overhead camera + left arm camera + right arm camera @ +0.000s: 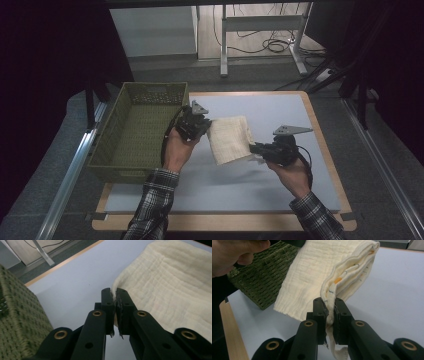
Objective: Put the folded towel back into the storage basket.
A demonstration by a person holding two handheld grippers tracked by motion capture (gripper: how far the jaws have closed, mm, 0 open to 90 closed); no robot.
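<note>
**Operator:** What is the grip status on both tools?

**Instructor:** The left gripper [115, 296] has its jaws pressed together on one edge of the folded cream cloth [230, 139]. The right gripper [328, 305] pinches the opposite folded edge, where several layers stack and small coloured marks show. The cloth hangs between the two tools, above the pale blue mat [280, 110] and just beside the green woven basket [131, 131].

**Operator:** The step in hand appears to be carrying the cloth to the basket. How is it done well?

**Instructor:** Judging from the layout, proceed as follows:
1. Keep both pinches firm; the layered edge in the right jaws could slip apart if pressure drops.
2. Move both hands together, at the same height, so the fold does not open or sag.
3. Lift the lower edge clear of the basket rim before crossing it.
4. Lower the cloth flat onto the basket floor, then release both sides at once.

**Operator:** Main risk?

**Instructor:** Pulling the hands apart. That probably stretches the cloth and undoes the fold.
</note>
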